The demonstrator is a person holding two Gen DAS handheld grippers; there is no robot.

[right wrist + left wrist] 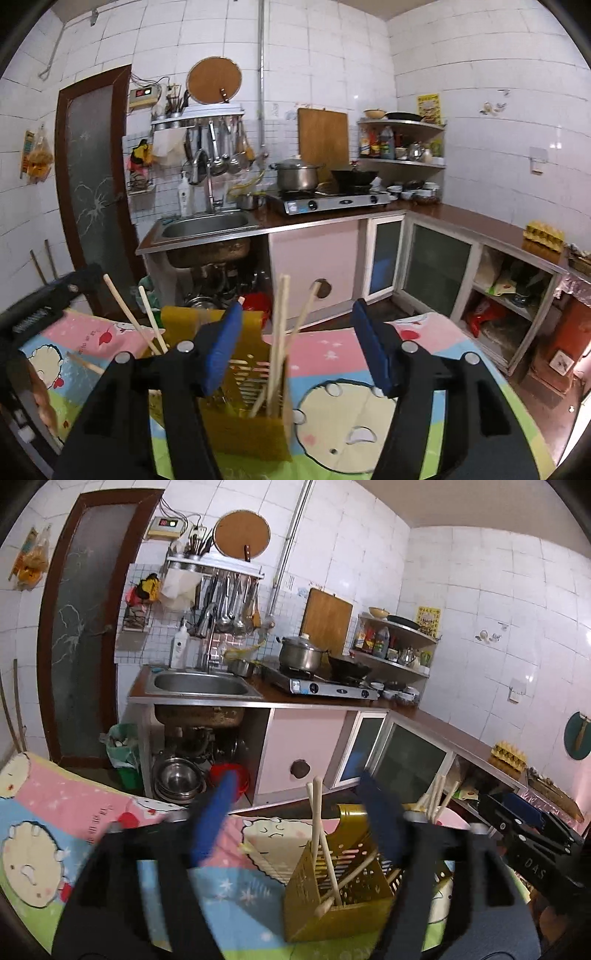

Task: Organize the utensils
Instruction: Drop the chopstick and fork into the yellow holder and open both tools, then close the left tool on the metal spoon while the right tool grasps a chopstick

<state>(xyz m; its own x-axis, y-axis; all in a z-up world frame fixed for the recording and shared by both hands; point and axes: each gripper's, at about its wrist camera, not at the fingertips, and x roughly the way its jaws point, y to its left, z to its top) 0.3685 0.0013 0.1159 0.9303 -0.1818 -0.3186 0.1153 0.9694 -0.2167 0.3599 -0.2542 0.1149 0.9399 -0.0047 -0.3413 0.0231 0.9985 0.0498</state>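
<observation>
Chopsticks (277, 339) upright, tips down, in gold holder (251, 417); left tongs (295, 812) and right tongs (295, 347) wide open, empty.

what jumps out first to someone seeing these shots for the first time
The gold perforated utensil holder draws the eye first, standing on the bright cartoon tablecloth with pale chopsticks sticking up out of it. Close around it, both the left gripper and the right gripper hang open with blue pads, holding nothing. Behind lies a cluttered white-tiled kitchen, with a steel sink and a pot on the stove.
</observation>
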